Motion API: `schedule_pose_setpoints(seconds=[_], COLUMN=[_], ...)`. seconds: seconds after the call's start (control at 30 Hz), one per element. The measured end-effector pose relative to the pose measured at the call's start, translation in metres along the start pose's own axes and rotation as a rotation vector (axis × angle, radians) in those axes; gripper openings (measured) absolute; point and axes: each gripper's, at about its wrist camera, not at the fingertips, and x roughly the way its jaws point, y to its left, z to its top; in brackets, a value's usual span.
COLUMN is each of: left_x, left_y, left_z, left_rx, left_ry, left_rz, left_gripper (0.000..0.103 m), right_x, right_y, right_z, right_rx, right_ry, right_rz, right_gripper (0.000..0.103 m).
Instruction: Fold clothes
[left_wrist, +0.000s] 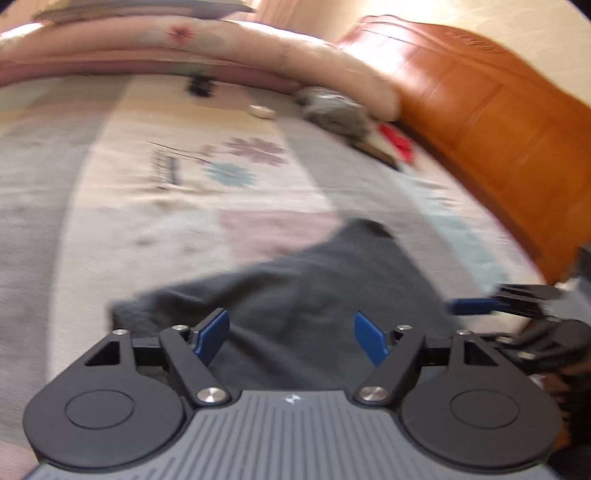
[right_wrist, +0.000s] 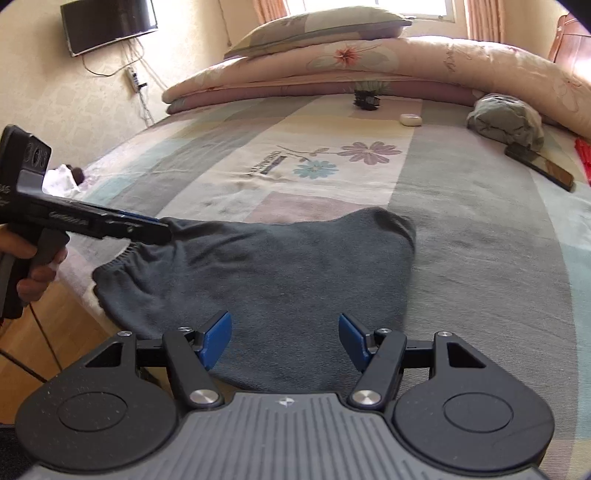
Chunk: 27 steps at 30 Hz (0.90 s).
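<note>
Garment: dark grey garment (right_wrist: 280, 266), soft, limp, light.
Hold: elastic waistband (right_wrist: 118, 264).
Claws: left gripper (left_wrist: 291, 338) and right gripper (right_wrist: 284, 341) spread, empty.

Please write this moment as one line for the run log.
stage: before grasp | garment: dark grey shorts flat on bed | left gripper: open, over shorts | right gripper: open, over shorts
</note>
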Motion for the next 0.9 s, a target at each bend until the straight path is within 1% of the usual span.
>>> schedule_pose_setpoints(seconds=[0.03, 0.07, 0.13, 0.17, 0.23, 0.3, 0.37, 0.4, 0.5, 0.57, 0.6, 0.63, 0.67, 0.73, 0.83, 0.9], left_x=[0.002, 0.007, 0.010, 0.007, -0.006, -0.013, -0.014, -0.013, -0.001, 0.008, 0.011, 0.013, 0.012, 0.006, -0.001, -0.002], left_y=[-0.002, 0.000, 0.012, 0.017, 0.024, 0.020, 0.012, 0.009, 0.001, 0.002, 0.005, 0.008, 0.010, 0.011, 0.003, -0.003], left_z=[-0.008, -0.015, -0.027, -0.028, -0.025, -0.020, -0.016, -0.014, -0.016, -0.020, -0.022, -0.024, -0.024, -0.022, -0.020, -0.019], left_rx=[0.010, 0.025, 0.036, 0.012, -0.055, -0.046, -0.013, -0.003, 0.011, 0.004, -0.002, -0.009, -0.017, -0.035, -0.003, 0.022], left_ry=[0.022, 0.054, 0.075, 0.070, 0.049, 0.026, 0.019, 0.021, 0.039, 0.071, 0.077, 0.075, 0.073, 0.067, 0.062, 0.065], left_rz=[-0.001, 0.046, 0.132, 0.136, 0.114, 0.128, 0.140, 0.133, 0.106, 0.138, 0.161, 0.185, 0.193, 0.188, 0.208, 0.214], left_gripper=[0.077, 0.077, 0.068, 0.070, 0.071, 0.072, 0.073, 0.073, 0.074, 0.075, 0.075, 0.074, 0.075, 0.075, 0.075, 0.076], right_x=[0.002, 0.005, 0.007, 0.003, -0.013, -0.030, -0.040, -0.044, -0.042, -0.030, -0.021, -0.013, -0.005, -0.003, -0.018, -0.024], right_y=[-0.002, -0.004, -0.014, -0.020, -0.033, -0.047, -0.057, -0.062, -0.059, -0.051, -0.047, -0.045, -0.042, -0.039, -0.030, -0.023], right_z=[-0.004, -0.008, -0.019, -0.024, -0.031, -0.034, -0.035, -0.034, -0.030, -0.027, -0.027, -0.031, -0.035, -0.044, -0.053, -0.056], right_rx=[0.006, 0.014, 0.034, 0.046, 0.080, 0.134, 0.193, 0.222, 0.255, 0.241, 0.231, 0.225, 0.221, 0.198, 0.136, 0.060], right_ry=[0.017, 0.036, 0.072, 0.075, 0.053, 0.020, -0.017, -0.036, -0.067, -0.054, -0.028, 0.007, 0.044, 0.082, 0.083, 0.066], right_rz=[0.008, 0.014, -0.017, -0.044, -0.087, -0.119, -0.109, -0.101, -0.018, 0.022, 0.031, 0.027, 0.020, 0.003, -0.066, -0.140], right_gripper=[0.069, 0.069, 0.067, 0.066, 0.066, 0.066, 0.066, 0.066, 0.063, 0.060, 0.059, 0.057, 0.054, 0.051, 0.051, 0.052])
